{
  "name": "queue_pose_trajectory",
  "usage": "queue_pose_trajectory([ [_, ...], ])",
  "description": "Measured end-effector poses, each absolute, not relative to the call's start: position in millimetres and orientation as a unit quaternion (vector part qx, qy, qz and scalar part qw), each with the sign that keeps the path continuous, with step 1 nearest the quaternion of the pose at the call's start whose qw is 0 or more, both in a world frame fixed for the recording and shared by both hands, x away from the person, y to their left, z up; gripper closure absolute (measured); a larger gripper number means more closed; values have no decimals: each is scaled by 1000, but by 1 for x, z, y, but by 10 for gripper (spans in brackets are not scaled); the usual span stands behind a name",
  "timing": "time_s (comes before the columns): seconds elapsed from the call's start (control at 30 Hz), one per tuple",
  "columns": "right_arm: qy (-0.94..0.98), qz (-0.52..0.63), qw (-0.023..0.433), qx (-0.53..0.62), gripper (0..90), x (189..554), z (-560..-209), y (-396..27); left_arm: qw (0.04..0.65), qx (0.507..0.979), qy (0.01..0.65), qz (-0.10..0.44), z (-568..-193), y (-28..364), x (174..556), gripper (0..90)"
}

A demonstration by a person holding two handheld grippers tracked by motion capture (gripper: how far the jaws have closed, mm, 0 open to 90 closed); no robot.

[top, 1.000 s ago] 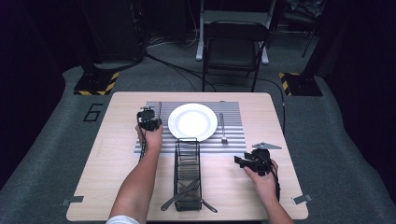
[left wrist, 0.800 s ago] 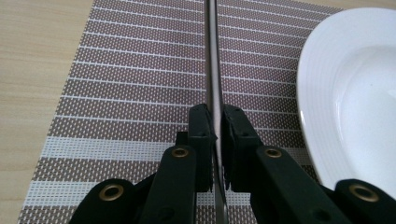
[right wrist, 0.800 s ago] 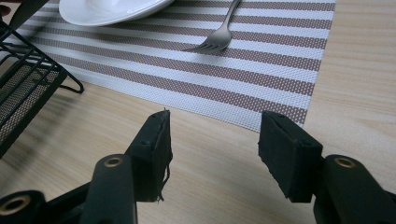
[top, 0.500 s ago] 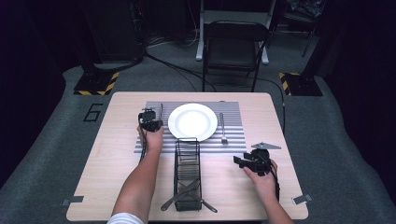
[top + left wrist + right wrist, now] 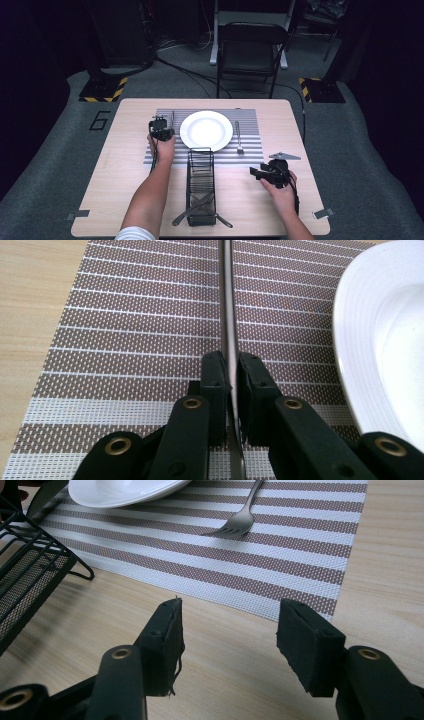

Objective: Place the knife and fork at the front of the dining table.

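Observation:
A slim metal knife [image 5: 226,300] lies edge-up along the striped placemat [image 5: 125,315], just left of the white plate [image 5: 380,340]. My left gripper [image 5: 231,370] is shut on the knife's handle end, pads pressed against both sides. From the high view, this left gripper [image 5: 161,125] sits at the placemat's left part beside the plate [image 5: 206,130]. A fork [image 5: 239,137] lies on the mat right of the plate. My right gripper [image 5: 230,635] rests open over bare wood, with nothing between its pads. It is below the mat's right corner [image 5: 257,172].
A black wire rack [image 5: 201,185] stands in the middle near the front edge, with cutlery [image 5: 200,210] at its near end. In the right gripper view, the rack [image 5: 30,565] is at the left. A dark chair [image 5: 250,50] stands beyond the table.

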State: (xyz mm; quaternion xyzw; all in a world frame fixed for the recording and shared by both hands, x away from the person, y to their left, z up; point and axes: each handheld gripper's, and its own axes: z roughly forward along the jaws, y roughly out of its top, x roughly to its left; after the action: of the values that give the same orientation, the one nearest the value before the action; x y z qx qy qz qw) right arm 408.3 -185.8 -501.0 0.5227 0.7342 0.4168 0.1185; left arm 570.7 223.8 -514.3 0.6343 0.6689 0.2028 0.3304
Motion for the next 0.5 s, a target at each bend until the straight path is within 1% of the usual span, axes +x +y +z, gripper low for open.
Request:
queue_pose_trajectory([
  [0.33,731,419,117,525,433,409,-501,-187,333,634,669,199,-514,225,571,821],
  [0.5,732,419,116,524,433,409,-501,-188,332,636,666,205,-515,224,571,820],
])
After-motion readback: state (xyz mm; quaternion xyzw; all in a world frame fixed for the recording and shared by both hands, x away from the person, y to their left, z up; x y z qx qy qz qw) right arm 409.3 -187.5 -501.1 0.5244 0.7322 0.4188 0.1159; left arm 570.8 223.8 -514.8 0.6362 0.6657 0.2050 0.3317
